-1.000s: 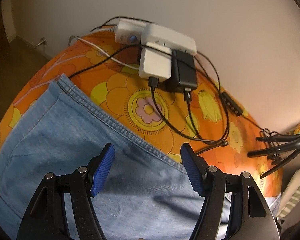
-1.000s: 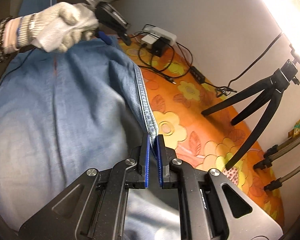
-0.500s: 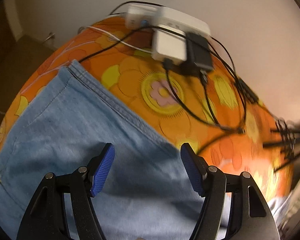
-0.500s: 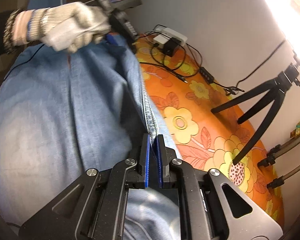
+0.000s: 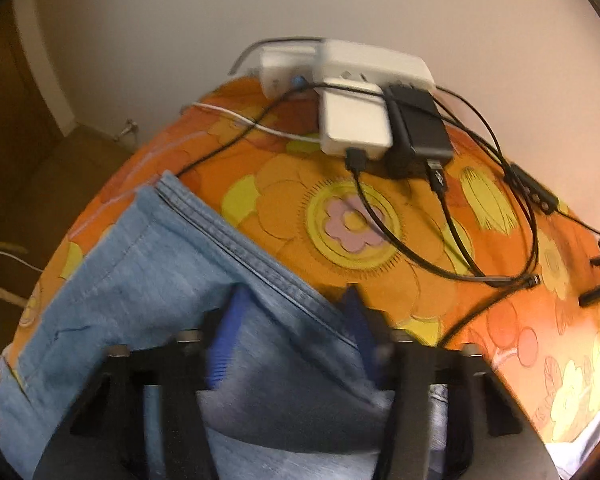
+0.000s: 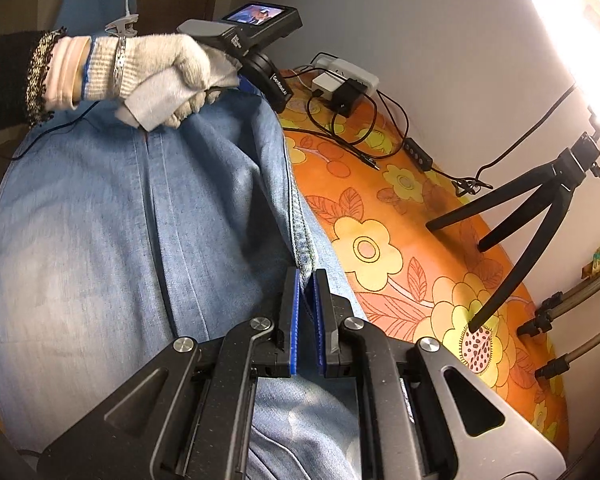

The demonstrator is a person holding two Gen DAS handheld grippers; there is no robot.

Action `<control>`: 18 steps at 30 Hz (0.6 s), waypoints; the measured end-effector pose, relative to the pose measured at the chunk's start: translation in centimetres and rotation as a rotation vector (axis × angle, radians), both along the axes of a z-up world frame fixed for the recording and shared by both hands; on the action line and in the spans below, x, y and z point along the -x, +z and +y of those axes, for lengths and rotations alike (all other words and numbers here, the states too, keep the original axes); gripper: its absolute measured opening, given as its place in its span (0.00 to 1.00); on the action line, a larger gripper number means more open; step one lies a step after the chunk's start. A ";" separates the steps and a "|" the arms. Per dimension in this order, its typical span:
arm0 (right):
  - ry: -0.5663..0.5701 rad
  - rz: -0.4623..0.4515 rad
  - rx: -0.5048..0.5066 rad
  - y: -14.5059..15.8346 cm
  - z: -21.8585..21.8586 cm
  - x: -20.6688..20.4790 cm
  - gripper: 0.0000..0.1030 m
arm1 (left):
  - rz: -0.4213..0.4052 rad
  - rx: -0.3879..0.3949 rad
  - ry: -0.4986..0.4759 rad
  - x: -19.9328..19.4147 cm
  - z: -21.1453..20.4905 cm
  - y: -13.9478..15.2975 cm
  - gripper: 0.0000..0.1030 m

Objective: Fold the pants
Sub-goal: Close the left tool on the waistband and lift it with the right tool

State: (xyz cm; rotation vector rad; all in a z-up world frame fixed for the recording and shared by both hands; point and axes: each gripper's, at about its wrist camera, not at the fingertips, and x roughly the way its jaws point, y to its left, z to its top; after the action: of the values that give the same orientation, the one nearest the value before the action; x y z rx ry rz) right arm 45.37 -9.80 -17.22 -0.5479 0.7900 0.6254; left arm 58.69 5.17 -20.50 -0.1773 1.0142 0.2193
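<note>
Our left gripper [image 5: 296,328] has dropped onto the jeans' [image 5: 148,272] hem, jaws closing around a denim fold.

Lower centre, our right gripper [image 6: 307,320] pinches the hem tight; jeans cover the floral cloth [image 6: 400,240].

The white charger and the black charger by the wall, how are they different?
The white charger is pale and looks wider; the black charger is dark and looks narrower. In the left wrist view the white charger sits to the left, the black charger on its right. Both sit side by side at the white power strip, each with a black cable running out over the flowered cloth.
</note>
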 end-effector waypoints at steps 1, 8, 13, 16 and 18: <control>-0.002 -0.001 -0.002 0.1 0.0 0.0 0.07 | -0.008 0.004 0.007 0.1 0.2 0.0 0.16; -0.014 -0.022 -0.017 0.4 -0.1 -0.1 0.07 | -0.072 0.159 0.027 1.5 2.7 0.3 0.06; -0.028 -0.035 -0.018 1.0 -0.1 0.0 0.07 | -0.163 0.220 0.030 4.2 4.2 2.7 0.05; -0.043 -0.037 -0.026 1.6 -0.1 0.2 0.07 | -0.209 0.234 0.021 5.6 5.6 4.2 0.05; -0.049 -0.033 -0.033 2.1 -0.2 0.4 0.07 | -0.240 0.236 0.008 7.0 6.4 5.4 0.05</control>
State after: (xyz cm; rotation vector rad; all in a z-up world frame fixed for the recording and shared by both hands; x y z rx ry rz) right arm 44.96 -10.01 -15.15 -0.5056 0.7589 0.5819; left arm 51.71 11.57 -15.12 -0.4125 0.7988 0.0825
